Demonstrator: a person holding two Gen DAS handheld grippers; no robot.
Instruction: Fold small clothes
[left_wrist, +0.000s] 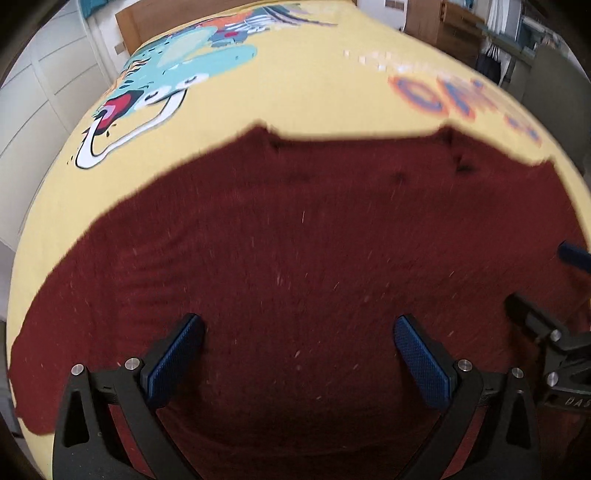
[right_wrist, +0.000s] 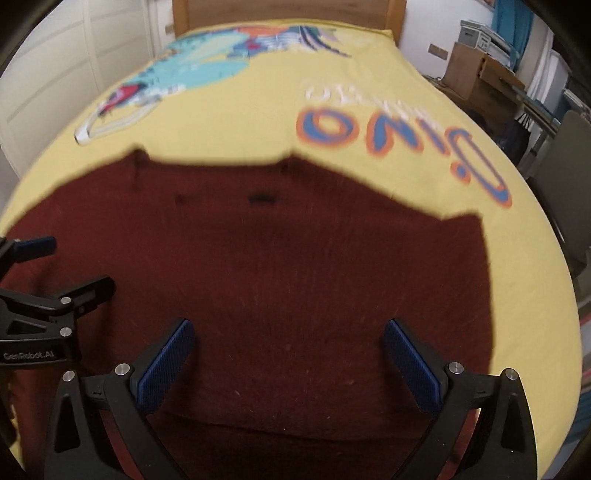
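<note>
- On the yellow printed bedspread (left_wrist: 295, 96), a dark red knitted garment (left_wrist: 295, 240) is spread flat.
- Above it, the left gripper (left_wrist: 299, 354) is held wide, nothing between its pads.
- Alongside, the right gripper (right_wrist: 290, 360) is likewise spread wide and empty.

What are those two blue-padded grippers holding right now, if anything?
Nothing. The left gripper and right gripper both stand wide open above the dark red garment, which lies loose on the yellow bedspread.

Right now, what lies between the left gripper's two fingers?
Only the dark red garment beneath the open left gripper; nothing is pinched, in the left wrist view.
</note>
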